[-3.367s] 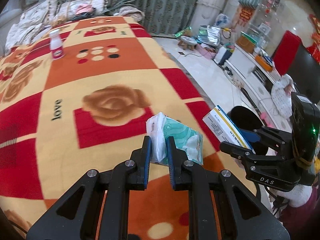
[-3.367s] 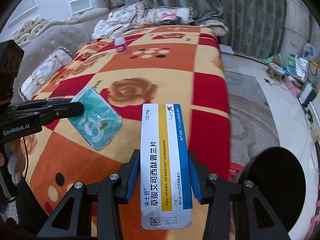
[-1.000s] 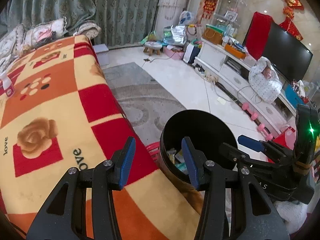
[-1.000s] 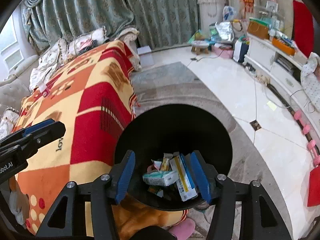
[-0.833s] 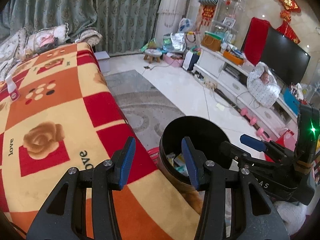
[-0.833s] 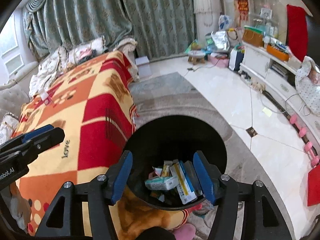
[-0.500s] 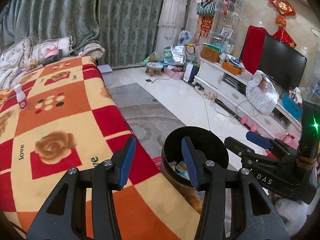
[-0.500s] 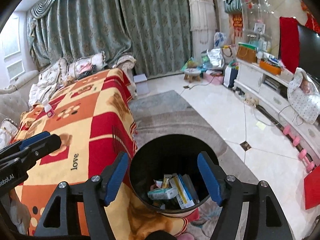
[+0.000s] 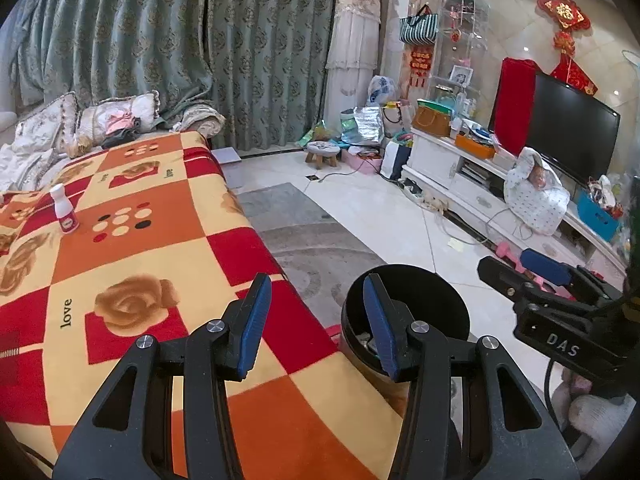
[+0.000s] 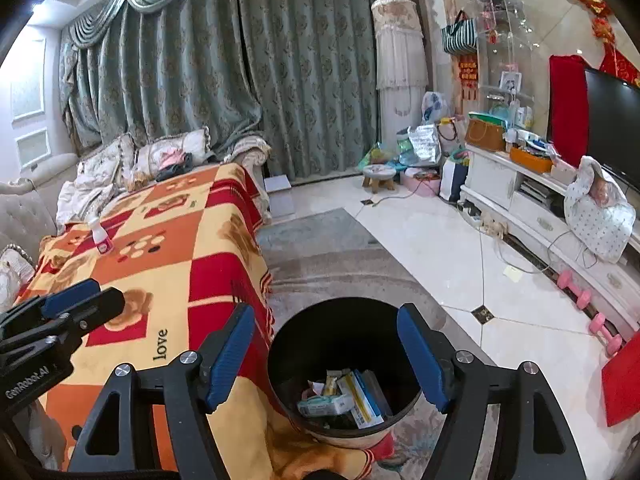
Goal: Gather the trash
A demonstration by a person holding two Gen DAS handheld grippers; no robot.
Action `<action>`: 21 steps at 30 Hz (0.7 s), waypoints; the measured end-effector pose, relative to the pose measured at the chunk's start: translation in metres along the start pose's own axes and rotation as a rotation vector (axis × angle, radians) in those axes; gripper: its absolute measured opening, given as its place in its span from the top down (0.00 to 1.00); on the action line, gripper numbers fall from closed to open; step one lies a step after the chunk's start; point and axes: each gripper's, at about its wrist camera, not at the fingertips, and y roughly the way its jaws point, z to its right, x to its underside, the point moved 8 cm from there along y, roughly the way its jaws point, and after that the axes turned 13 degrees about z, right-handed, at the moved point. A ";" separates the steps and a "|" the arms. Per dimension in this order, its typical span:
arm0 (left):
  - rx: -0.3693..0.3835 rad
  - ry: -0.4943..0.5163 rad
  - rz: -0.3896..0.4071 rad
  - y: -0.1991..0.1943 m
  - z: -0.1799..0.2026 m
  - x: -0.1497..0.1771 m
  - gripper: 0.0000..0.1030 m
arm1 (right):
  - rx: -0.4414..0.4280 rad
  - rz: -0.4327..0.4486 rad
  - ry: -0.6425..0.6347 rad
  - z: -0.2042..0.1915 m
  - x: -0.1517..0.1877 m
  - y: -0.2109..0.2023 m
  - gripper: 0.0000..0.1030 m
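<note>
A black round bin point(image 10: 344, 364) stands on the floor against the bed's near corner; a white and blue medicine box point(image 10: 360, 398) and a green tissue pack point(image 10: 324, 404) lie inside among other scraps. My right gripper point(image 10: 326, 360) hovers above the bin, its jaws opening with nothing between them. My left gripper point(image 9: 316, 324) is open and empty over the blanket's edge, beside the bin point(image 9: 404, 312). A small white bottle with a pink label point(image 9: 64, 214) stands far up the blanket. The right gripper point(image 9: 532, 268) shows at the right of the left wrist view.
An orange, red and cream blanket point(image 9: 132, 248) covers the bed. Pillows point(image 10: 168, 154) and green curtains lie at the back. A grey rug point(image 10: 320, 248), a small stool point(image 10: 378, 176), a white TV cabinet point(image 10: 532, 204) and pink dumbbells point(image 10: 588, 308) occupy the tiled floor.
Both grippers rose and tilted up, so the bin looks smaller and lower. The right jaws spread wider. Earlier still, the box and tissue pack were held; they now lie in the bin.
</note>
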 end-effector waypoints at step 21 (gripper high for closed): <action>-0.011 -0.011 0.002 0.006 -0.007 0.002 0.55 | 0.004 0.013 -0.026 -0.002 -0.004 -0.003 0.25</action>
